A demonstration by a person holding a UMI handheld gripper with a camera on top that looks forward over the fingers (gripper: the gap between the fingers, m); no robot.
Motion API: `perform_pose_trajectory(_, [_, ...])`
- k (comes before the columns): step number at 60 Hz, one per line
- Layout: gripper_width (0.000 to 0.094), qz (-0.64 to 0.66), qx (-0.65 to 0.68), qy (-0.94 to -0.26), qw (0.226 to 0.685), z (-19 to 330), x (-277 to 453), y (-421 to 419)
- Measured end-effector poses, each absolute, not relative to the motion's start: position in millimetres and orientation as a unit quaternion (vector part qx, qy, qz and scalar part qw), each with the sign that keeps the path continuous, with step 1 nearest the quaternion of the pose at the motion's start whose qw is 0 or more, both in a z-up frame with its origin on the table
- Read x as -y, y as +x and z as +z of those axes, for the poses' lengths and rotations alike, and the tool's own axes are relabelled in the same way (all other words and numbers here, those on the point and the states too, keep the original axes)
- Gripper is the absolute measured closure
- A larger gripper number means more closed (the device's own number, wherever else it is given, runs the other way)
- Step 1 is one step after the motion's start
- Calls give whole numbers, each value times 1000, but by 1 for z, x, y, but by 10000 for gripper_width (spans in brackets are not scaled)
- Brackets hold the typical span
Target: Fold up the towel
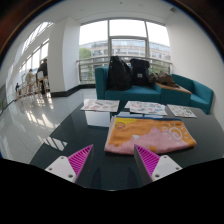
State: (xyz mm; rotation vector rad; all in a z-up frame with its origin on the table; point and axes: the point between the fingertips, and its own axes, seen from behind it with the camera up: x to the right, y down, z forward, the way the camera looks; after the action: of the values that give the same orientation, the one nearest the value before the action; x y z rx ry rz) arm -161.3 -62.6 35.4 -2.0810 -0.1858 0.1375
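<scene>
A pink and orange towel (150, 135) lies flat on the dark glossy table (95, 135), just ahead of my fingers and a little toward the right one. My gripper (113, 160) hovers above the table's near part, open, its two magenta pads (80, 158) spread wide with nothing between them. The right pad (148, 160) sits just short of the towel's near edge, not touching it.
Several sheets of paper (147, 107) lie on the far half of the table. Beyond it stands a teal sofa (190, 92) with dark bags (120, 73) on it, under large windows. A shiny floor stretches to the left.
</scene>
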Motion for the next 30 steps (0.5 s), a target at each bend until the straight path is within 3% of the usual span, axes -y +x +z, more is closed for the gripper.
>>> perform_pose_trajectory(7, [193, 44, 70, -864, 497, 24, 15, -159])
perform_pose_trajectory(15, [341, 20, 66, -873, 482, 10, -44, -181])
perform_pose_trajectory(24, [589, 1, 65, -885, 461, -6, -59, -179])
perform_pose_trajectory(30, [703, -10, 78, -888, 454, -7, -63, -184])
